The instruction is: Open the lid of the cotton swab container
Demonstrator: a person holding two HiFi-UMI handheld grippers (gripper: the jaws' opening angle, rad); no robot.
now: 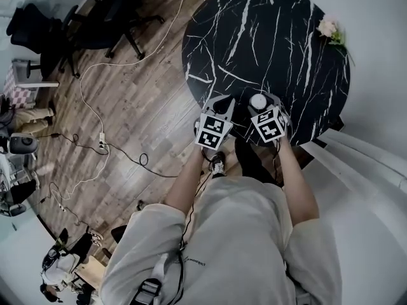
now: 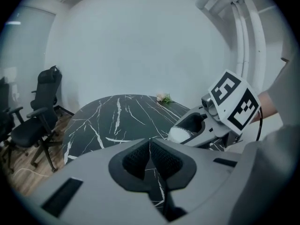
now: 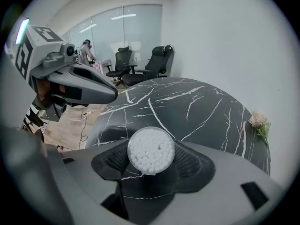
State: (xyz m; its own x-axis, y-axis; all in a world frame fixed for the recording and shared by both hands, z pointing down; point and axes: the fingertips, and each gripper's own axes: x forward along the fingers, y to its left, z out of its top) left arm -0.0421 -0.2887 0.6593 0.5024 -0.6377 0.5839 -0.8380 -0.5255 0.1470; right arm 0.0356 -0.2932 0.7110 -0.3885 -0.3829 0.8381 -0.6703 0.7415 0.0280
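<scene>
The cotton swab container [image 1: 258, 101] stands upright near the edge of the round black marble worktop [image 1: 267, 37] closest to the person. Its long axis is vertical and its round top faces up, showing white swab tips. The right gripper [image 3: 151, 148] has its jaws spread wide and released, one on each side of the container. Just beside it, over the same edge, the left gripper [image 2: 150, 146] has its jaws clenched on nothing.
</scene>
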